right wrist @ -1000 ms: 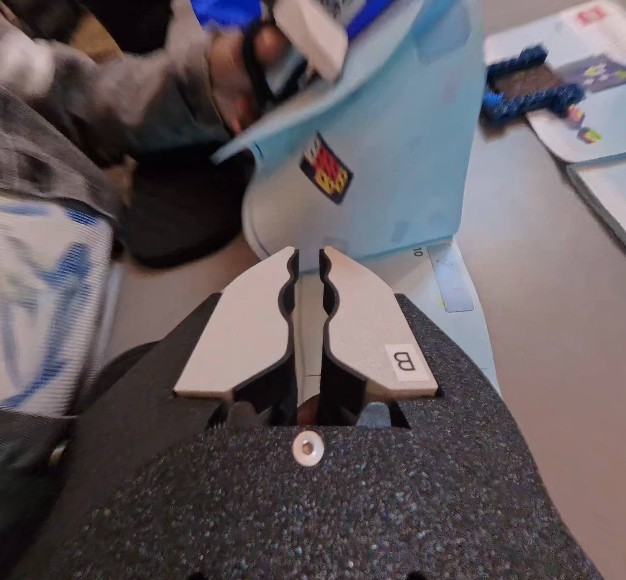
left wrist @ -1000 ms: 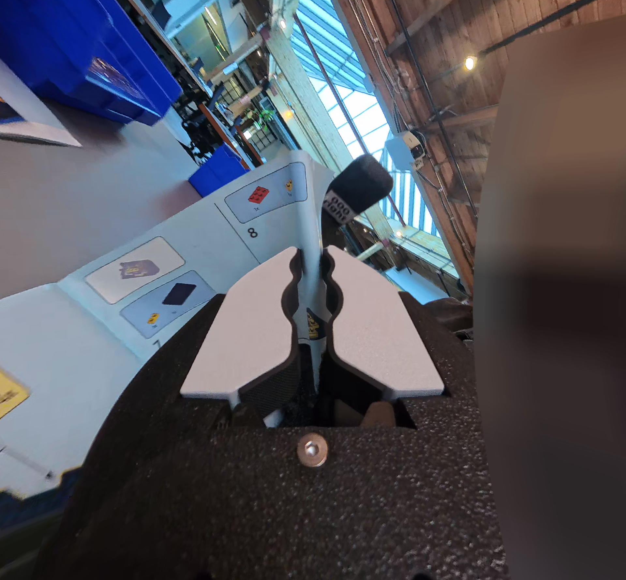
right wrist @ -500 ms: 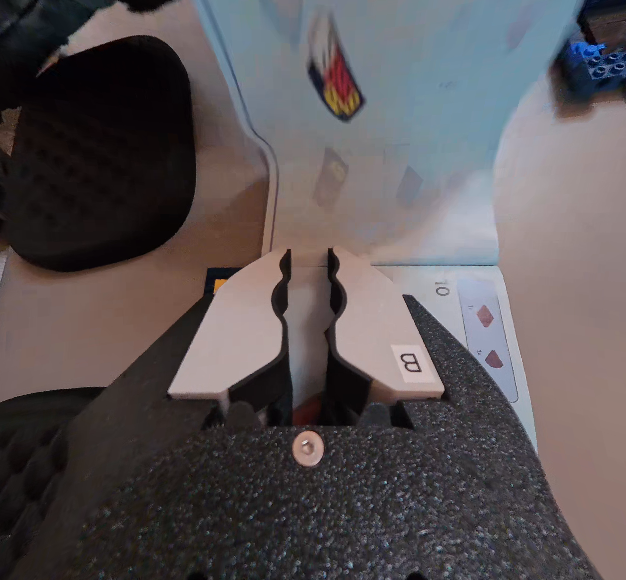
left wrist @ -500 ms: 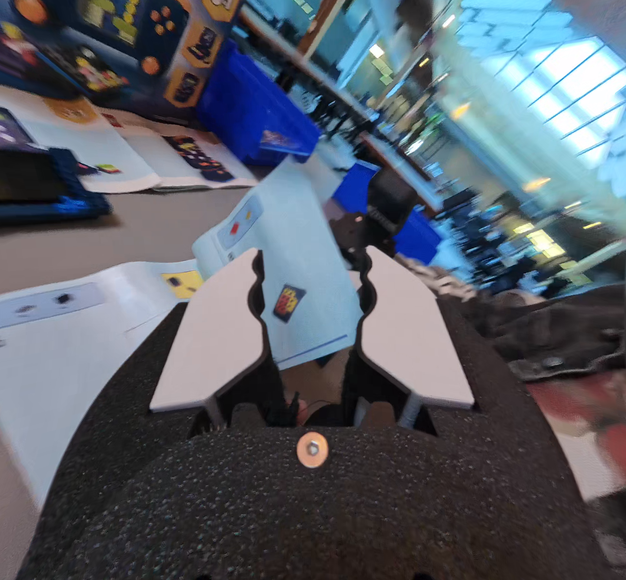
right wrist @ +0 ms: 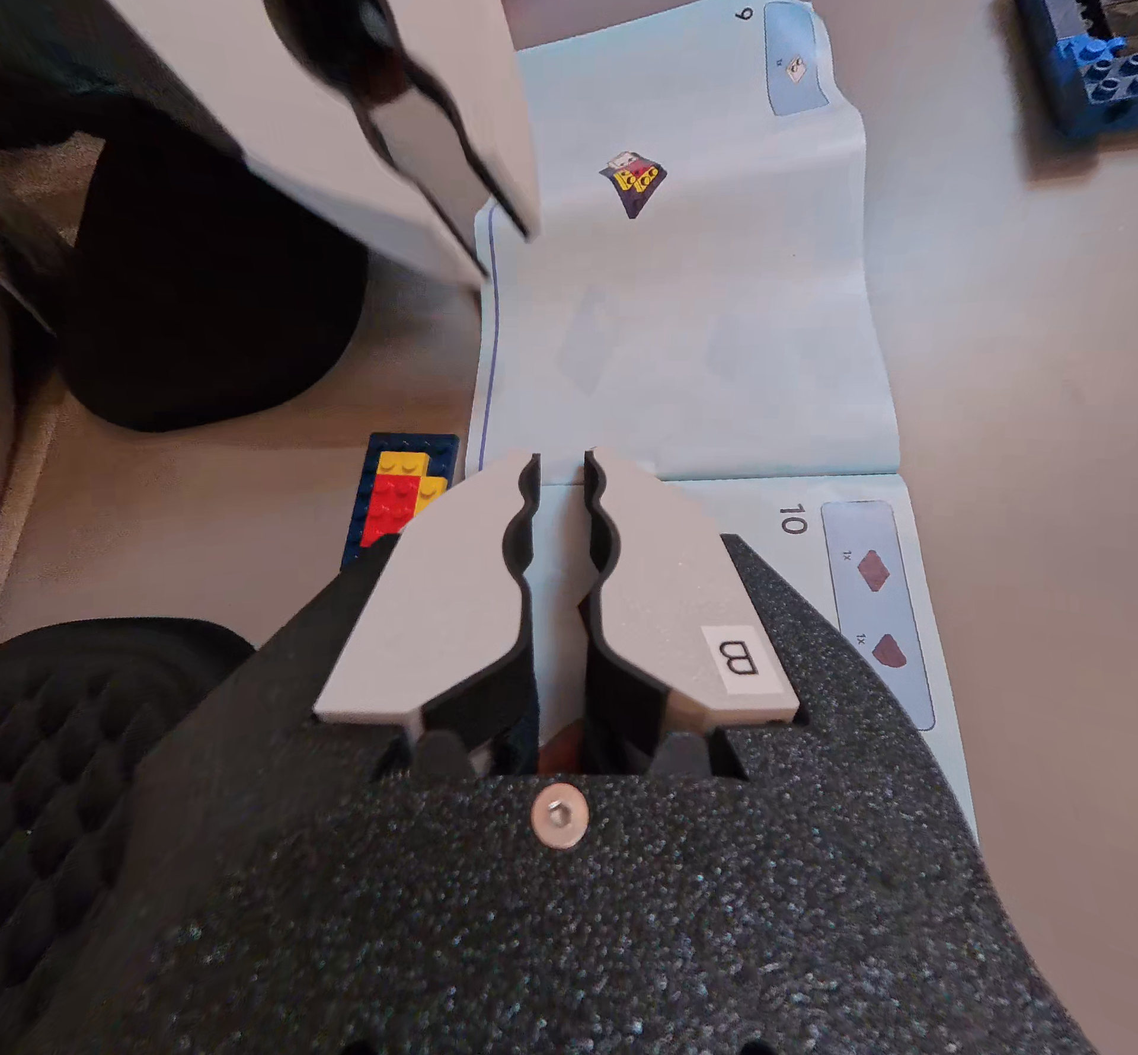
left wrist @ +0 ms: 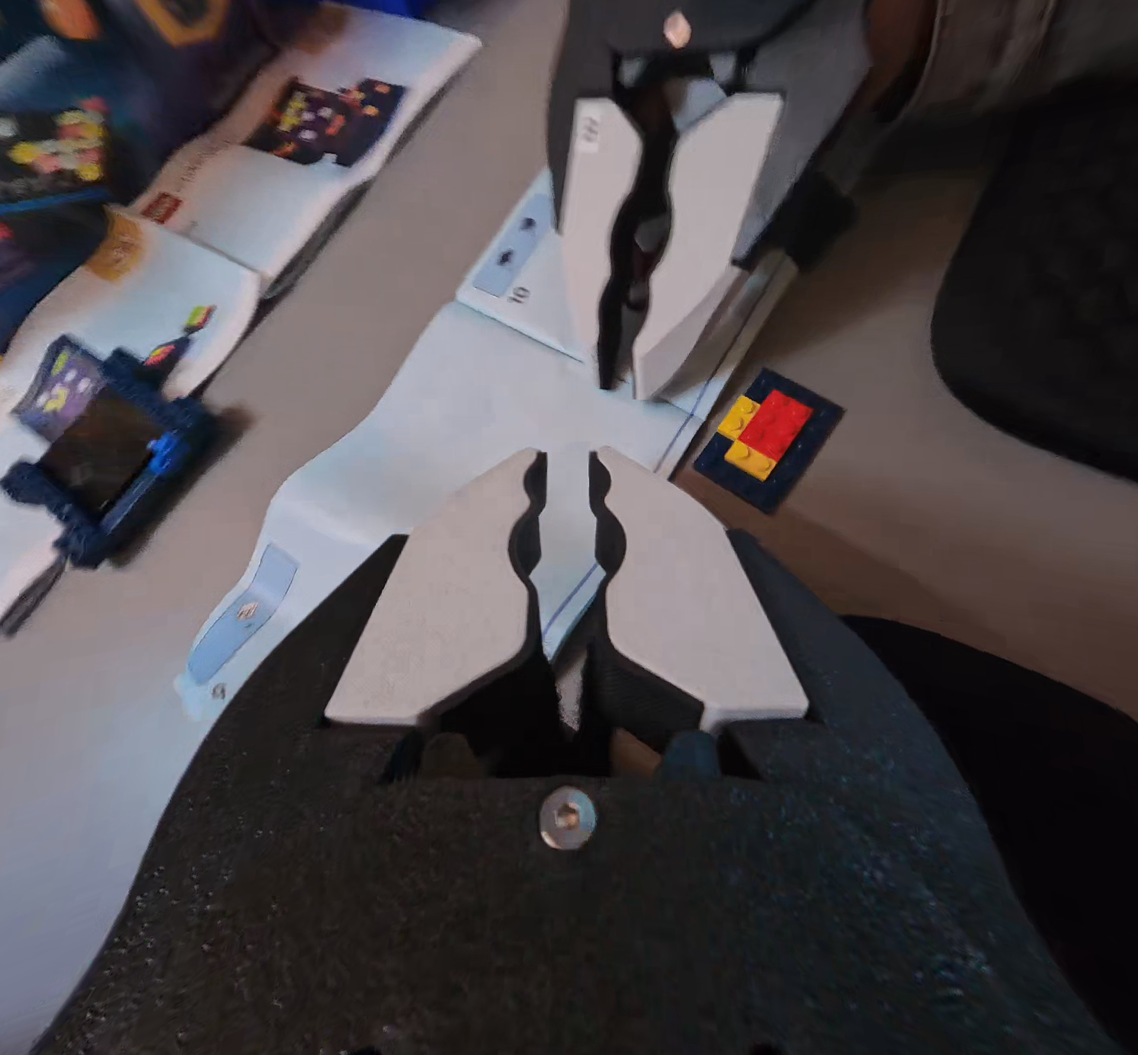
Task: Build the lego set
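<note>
your left gripper [left wrist: 566, 459] and right gripper [right wrist: 561, 459] both hang over the open pale blue booklet [right wrist: 677, 317] on the table [right wrist: 985, 348], jaws a little apart and holding nothing, with a small brick plate [left wrist: 766, 440] just beside the booklet.

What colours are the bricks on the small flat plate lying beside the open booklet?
Red and yellow bricks on a dark blue plate, clearest in the left wrist view, beside the booklet.
</note>
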